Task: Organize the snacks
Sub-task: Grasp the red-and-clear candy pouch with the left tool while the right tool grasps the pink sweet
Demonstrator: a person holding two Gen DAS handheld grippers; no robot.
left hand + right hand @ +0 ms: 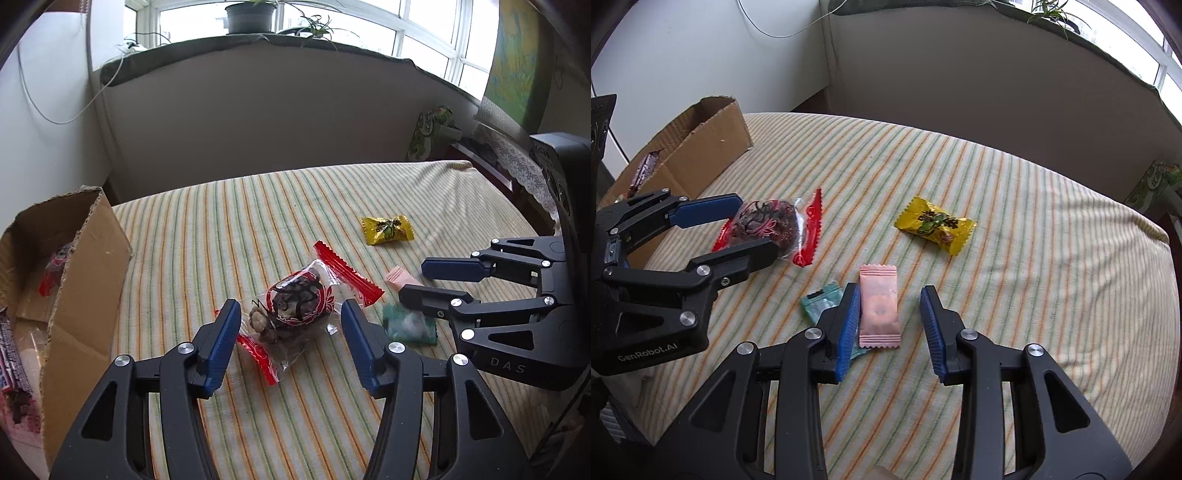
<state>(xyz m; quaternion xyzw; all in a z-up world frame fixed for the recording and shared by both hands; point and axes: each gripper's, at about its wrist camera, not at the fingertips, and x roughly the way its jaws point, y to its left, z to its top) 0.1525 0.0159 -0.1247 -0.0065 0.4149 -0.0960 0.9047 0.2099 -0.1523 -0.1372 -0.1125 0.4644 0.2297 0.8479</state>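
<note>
The left hand-held gripper (288, 325) is spread around the red-ended walnut snack (295, 310) on the striped table (258, 229); it should be closed squarely before the cardboard box (88, 266) is approached. The right hand-held gripper (890, 317) is spread beside the pink sachet (879, 306).

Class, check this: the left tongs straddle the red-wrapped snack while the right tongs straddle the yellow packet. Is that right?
Not quite. The right tongs straddle the pink packet, not the yellow packet, which lies apart beyond them, as the right wrist view shows. The left tongs do straddle the red-wrapped snack.
</note>
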